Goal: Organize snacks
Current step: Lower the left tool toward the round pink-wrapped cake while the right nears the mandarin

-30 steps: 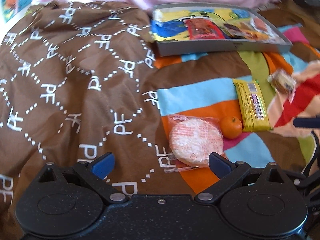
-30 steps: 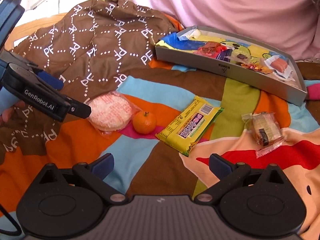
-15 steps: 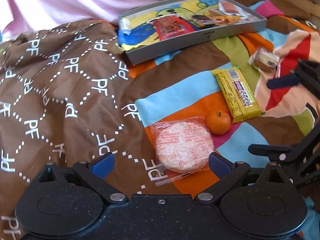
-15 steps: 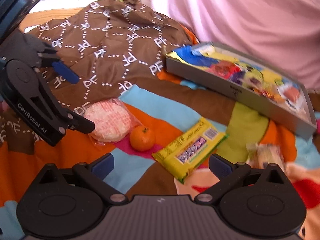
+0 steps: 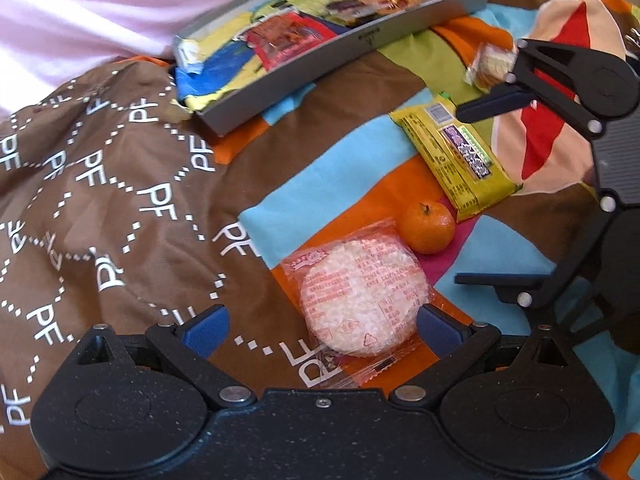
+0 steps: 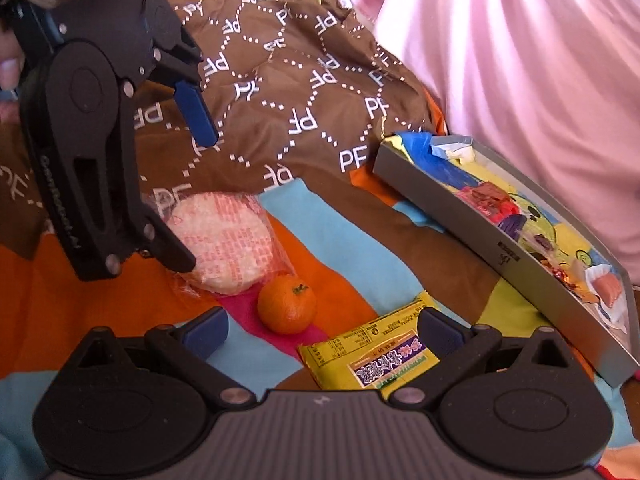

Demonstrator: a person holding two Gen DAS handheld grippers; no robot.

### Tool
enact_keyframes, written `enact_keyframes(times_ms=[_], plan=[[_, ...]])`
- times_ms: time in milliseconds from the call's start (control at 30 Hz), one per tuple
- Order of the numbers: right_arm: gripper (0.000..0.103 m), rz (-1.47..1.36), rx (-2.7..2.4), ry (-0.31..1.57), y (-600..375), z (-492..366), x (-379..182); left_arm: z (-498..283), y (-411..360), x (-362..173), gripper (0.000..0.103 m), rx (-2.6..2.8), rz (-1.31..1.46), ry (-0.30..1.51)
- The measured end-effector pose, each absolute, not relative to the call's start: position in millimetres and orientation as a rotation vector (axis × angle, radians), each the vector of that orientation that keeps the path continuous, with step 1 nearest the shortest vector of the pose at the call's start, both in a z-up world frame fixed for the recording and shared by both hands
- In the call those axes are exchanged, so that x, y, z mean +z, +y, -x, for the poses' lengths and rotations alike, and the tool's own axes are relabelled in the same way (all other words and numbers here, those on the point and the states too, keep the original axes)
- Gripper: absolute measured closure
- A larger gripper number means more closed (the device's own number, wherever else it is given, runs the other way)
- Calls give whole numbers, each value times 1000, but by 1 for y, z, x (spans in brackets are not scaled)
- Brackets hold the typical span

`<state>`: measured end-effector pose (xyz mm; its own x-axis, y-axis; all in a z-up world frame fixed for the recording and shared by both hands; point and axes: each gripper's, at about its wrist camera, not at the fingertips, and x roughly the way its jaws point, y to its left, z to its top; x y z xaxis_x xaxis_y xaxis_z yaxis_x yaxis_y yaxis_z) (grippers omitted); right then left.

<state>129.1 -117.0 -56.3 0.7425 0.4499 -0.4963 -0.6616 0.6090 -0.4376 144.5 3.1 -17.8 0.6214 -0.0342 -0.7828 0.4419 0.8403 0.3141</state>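
The left gripper, fingers spread wide, straddles a wrapped rice cake on the bed, apparently ready to grasp it. The right gripper, equally wide and empty, hovers near the orange and yellow packet.

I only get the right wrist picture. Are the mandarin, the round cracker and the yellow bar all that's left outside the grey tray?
Observer: No. The left wrist view shows a small clear-wrapped biscuit lying beyond the yellow bar, short of the tray.
Operator: How does my gripper look from outside?
Observer: The right gripper has its jaws open, one fingertip at the yellow bar's far end, by the biscuit.
Operator: And the other one?
Observer: The left gripper, jaws open, has the round cracker just ahead, close to one blue pad.
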Motion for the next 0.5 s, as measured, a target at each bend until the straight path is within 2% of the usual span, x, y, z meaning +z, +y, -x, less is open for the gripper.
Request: enact_keyframes(times_ms=[200,367,500], plan=[[1,669,693,331,-116,-139,-60,-154,-1,-18,2,-315,-546,889],[15,660,771,336,-118,-142,-61,-157,-2,-22,2,-323,-548,907],[21,633,815,356,-121,-145,-60,-160,-1,-23,2,-330,-543,913]])
